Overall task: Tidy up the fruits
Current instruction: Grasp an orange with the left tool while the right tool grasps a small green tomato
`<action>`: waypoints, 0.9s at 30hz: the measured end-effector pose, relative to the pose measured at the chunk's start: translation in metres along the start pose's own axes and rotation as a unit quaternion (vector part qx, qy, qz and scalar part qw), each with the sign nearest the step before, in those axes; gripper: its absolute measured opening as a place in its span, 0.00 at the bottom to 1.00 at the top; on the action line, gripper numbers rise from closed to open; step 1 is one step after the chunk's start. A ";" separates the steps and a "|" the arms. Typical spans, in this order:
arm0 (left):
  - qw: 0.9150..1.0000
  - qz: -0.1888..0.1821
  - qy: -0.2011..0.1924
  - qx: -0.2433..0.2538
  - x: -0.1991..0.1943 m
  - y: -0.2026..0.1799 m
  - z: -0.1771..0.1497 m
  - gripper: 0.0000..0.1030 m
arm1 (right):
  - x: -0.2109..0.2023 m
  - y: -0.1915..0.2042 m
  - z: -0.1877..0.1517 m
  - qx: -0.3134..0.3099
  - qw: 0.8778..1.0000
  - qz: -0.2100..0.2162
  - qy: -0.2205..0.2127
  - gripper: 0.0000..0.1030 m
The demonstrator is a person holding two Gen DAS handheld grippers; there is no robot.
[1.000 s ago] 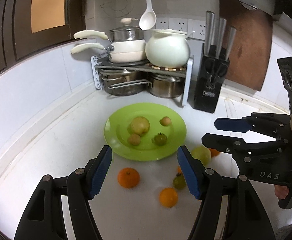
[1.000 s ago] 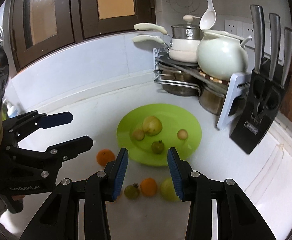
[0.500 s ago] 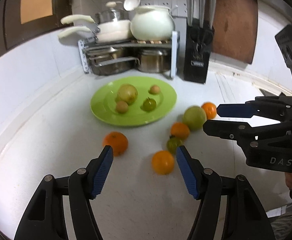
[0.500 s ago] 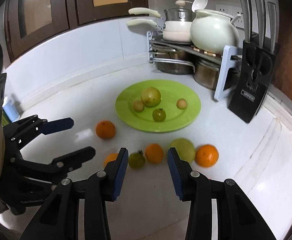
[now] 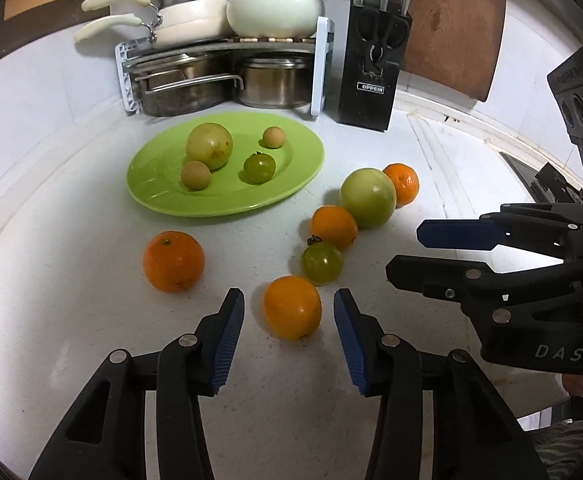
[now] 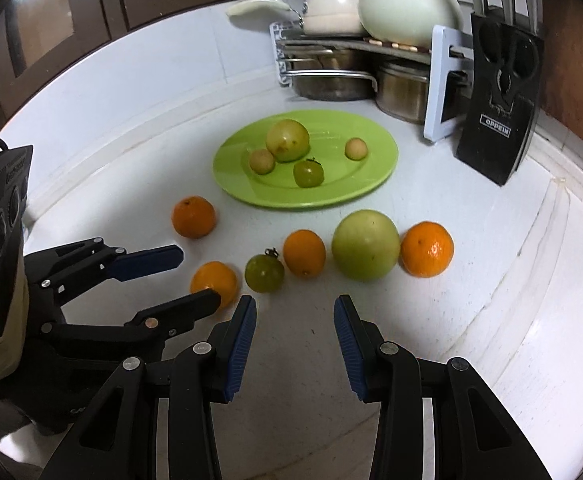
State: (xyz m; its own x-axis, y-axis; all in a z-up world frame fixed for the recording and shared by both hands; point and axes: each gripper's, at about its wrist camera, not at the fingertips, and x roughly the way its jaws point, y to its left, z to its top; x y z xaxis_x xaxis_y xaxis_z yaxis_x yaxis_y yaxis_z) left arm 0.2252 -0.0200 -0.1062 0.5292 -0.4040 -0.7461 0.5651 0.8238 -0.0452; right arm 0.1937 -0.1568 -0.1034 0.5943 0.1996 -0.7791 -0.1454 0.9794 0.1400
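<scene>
A green plate [image 5: 299,176] [image 6: 375,168] holds a large yellow-green fruit [image 5: 209,146], two small tan fruits and a green tomato [image 5: 259,168]. On the counter lie several oranges, a green apple [image 5: 367,198] [image 6: 365,250] and a green tomato [image 5: 322,262] [image 6: 264,273]. My left gripper [image 5: 289,336] is open, its pads either side of the nearest orange [image 5: 292,313] [image 6: 214,283], not touching. My right gripper [image 6: 295,340] is open and empty, just short of the fruit row; it also shows in the left wrist view [image 5: 423,252].
A pot rack [image 5: 219,68] with pans and a white pot stands behind the plate. A black knife block [image 5: 371,76] and a wooden board [image 5: 455,28] stand at the back right. One orange [image 5: 173,261] lies apart at the left. A raised counter edge runs along the right.
Both grippers have moved down and forward toward the loose fruits. The left gripper's pads now flank the nearest orange. Both stay open.
</scene>
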 end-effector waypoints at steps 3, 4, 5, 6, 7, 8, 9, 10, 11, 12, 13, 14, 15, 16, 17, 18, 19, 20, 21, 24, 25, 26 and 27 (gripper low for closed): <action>1.000 -0.003 0.006 -0.004 0.004 0.001 -0.001 0.40 | 0.004 -0.002 0.000 0.003 1.000 0.002 0.004 0.40; 1.000 -0.004 0.007 -0.007 0.005 0.002 -0.001 0.38 | 0.005 -0.002 0.000 0.003 1.000 0.004 0.005 0.40; 1.000 -0.005 0.008 -0.009 0.005 0.003 -0.001 0.37 | 0.006 -0.002 0.000 0.004 1.000 0.004 0.006 0.40; 1.000 -0.006 0.009 -0.011 0.006 0.003 -0.001 0.35 | 0.007 -0.003 0.001 0.004 1.000 0.006 0.007 0.40; 1.000 -0.008 0.009 -0.013 0.007 0.004 0.000 0.33 | 0.008 -0.003 0.001 0.004 1.000 0.009 0.008 0.40; 1.000 -0.011 0.009 -0.015 0.008 0.005 0.000 0.32 | 0.009 -0.002 0.001 0.004 1.000 0.010 0.009 0.40; 1.000 -0.010 0.010 -0.017 0.007 0.005 0.000 0.32 | 0.010 -0.002 0.001 0.004 1.000 0.012 0.010 0.40; 1.000 -0.007 0.010 -0.017 0.007 0.006 0.001 0.32 | 0.012 -0.002 0.002 0.003 1.000 0.014 0.011 0.40; 1.000 -0.005 0.007 -0.017 0.005 0.006 0.001 0.32 | 0.013 -0.002 0.003 0.004 1.000 0.016 0.012 0.40; 1.000 -0.003 0.006 -0.019 0.003 0.007 0.001 0.32 | 0.014 -0.001 0.003 0.005 1.000 0.019 0.012 0.40; 1.000 0.000 0.004 -0.020 0.001 0.009 0.001 0.32 | 0.015 -0.001 0.004 0.005 1.000 0.023 0.013 0.40; 1.000 0.004 0.003 -0.022 0.000 0.010 0.001 0.32 | 0.017 0.000 0.004 0.005 1.000 0.025 0.014 0.40; 1.000 0.009 0.003 -0.024 -0.001 0.011 0.001 0.32 | 0.018 0.000 0.005 0.004 1.000 0.027 0.014 0.40; 1.000 0.014 0.002 -0.027 -0.003 0.013 0.001 0.32 | 0.020 0.001 0.005 0.004 0.999 0.030 0.015 0.40; 0.999 0.017 0.001 -0.030 -0.004 0.015 0.001 0.32 | 0.022 0.002 0.006 0.004 0.999 0.032 0.017 0.40; 0.999 0.019 0.000 -0.034 -0.005 0.017 0.001 0.32 | 0.025 0.003 0.007 0.004 0.999 0.036 0.019 0.40; 0.999 0.021 -0.001 -0.038 -0.006 0.020 0.001 0.32 | 0.027 0.003 0.007 0.004 0.999 0.039 0.021 0.40; 0.999 0.025 -0.003 -0.040 -0.007 0.021 0.000 0.32 | 0.030 0.004 0.008 0.004 0.999 0.041 0.024 0.40; 0.999 0.030 -0.004 -0.042 -0.008 0.023 0.000 0.32 | 0.032 0.005 0.008 0.004 0.999 0.043 0.026 0.40; 0.998 0.036 -0.007 -0.048 -0.009 0.027 -0.001 0.32 | 0.037 0.008 0.010 0.002 0.998 0.046 0.030 0.40; 0.998 0.037 -0.007 -0.050 -0.010 0.028 -0.001 0.32 | 0.039 0.009 0.011 0.000 0.998 0.046 0.030 0.40; 0.998 0.038 -0.007 -0.051 -0.010 0.029 -0.002 0.32 | 0.041 0.010 0.012 -0.001 0.999 0.044 0.031 0.40; 0.998 0.040 -0.007 -0.051 -0.010 0.029 -0.002 0.32 | 0.042 0.010 0.013 -0.001 0.998 0.045 0.032 0.40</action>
State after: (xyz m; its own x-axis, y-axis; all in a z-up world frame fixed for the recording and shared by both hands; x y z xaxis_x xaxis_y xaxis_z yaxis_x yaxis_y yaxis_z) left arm 0.2354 0.0089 -0.1013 0.5794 -0.3410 -0.7403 0.4537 0.8895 -0.0546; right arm 0.2273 -0.1381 -0.1268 0.5264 0.2849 -0.8010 -0.1972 0.9574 0.2110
